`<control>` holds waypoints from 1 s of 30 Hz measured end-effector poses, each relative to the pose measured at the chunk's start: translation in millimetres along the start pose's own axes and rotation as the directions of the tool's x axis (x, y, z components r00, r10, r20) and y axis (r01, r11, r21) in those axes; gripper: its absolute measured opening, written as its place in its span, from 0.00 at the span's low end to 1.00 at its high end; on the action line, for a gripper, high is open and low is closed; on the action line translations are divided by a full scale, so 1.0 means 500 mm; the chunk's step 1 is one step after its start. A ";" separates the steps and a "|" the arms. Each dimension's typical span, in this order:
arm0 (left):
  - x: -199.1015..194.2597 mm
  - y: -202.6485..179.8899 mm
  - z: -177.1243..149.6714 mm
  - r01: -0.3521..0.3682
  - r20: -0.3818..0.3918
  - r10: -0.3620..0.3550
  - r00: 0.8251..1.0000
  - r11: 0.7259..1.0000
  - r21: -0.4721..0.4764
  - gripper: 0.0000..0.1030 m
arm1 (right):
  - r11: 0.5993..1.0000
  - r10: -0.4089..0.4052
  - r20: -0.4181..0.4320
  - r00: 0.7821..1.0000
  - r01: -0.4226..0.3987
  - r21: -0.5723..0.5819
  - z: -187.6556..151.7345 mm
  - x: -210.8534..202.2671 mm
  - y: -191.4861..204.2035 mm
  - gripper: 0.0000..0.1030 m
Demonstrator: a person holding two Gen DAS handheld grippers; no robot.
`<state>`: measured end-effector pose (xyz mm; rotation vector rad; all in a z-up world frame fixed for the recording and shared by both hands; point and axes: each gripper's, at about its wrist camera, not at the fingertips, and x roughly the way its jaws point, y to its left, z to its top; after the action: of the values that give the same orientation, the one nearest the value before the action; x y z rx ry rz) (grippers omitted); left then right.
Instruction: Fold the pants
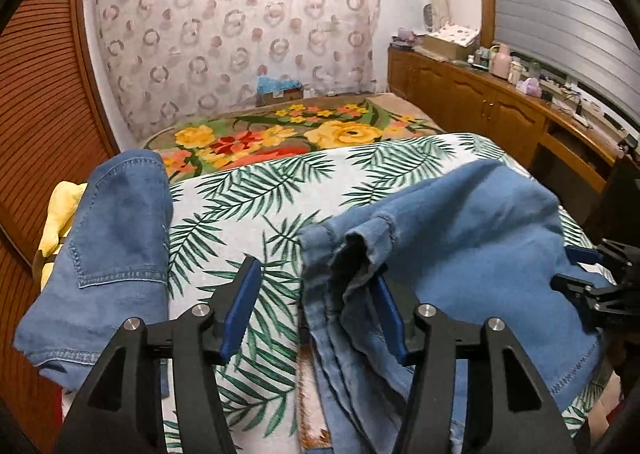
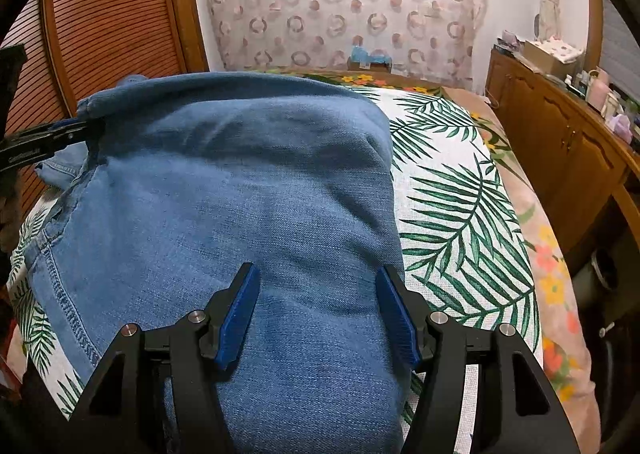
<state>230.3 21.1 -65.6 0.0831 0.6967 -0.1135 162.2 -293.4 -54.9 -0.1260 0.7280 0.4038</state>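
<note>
blue denim pants heaped on the leaf-print sheet, both grippers spread

the pants point(image 2: 240, 182) are light blue denim, soft and washed, with paler stitching along the seams. in the right wrist view they fill the middle of the frame as a rounded, doubled-over mound lying on a white sheet with green palm leaves point(image 2: 452, 190), a stitched seam running down the lower left. in the left wrist view the same pants point(image 1: 472, 238) sit in the right half of the frame, their layered hem edges fanned and drooping toward the bottom centre.

the left gripper point(image 1: 314, 312) has its blue-padded fingers parted. its right finger sits tucked against the loose hem folds, its left finger over bare sheet, and no cloth is pinched between them. the right gripper point(image 2: 318, 314) is likewise spread, hovering over the near end of the mound with denim showing in the gap; whether the tips touch the cloth cannot be told. it also shows at the right edge of the left wrist view, at the edge of the pants.

at the left of the left wrist view lies a second piece of blue denim point(image 1: 108, 238) with a pocket, and beside it something yellow point(image 1: 60, 222). beyond the sheet is a floral blanket point(image 1: 280, 134), then a patterned curtain point(image 1: 240, 34), and a wooden cabinet point(image 1: 480, 102) at the right.
</note>
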 end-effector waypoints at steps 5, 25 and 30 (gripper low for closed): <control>-0.042 -0.019 -0.012 0.046 0.047 -0.047 0.998 0.999 0.004 0.75 | 1.000 -0.001 0.001 1.000 0.001 -0.012 0.000 -0.005 0.002 0.61; -0.086 -0.203 -0.105 0.248 -0.022 -0.247 0.969 0.963 0.105 0.75 | 0.997 0.037 -0.043 0.998 -0.034 0.062 -0.045 -0.102 -0.030 0.61; -0.067 -0.209 -0.118 0.256 -0.058 -0.251 0.966 0.962 0.093 0.75 | 0.993 0.067 -0.052 0.996 -0.062 0.098 -0.048 -0.095 -0.043 0.61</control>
<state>153.6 -72.9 -92.8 0.0919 0.7458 -0.3941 123.8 -334.0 -41.5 -0.0230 0.8056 0.4272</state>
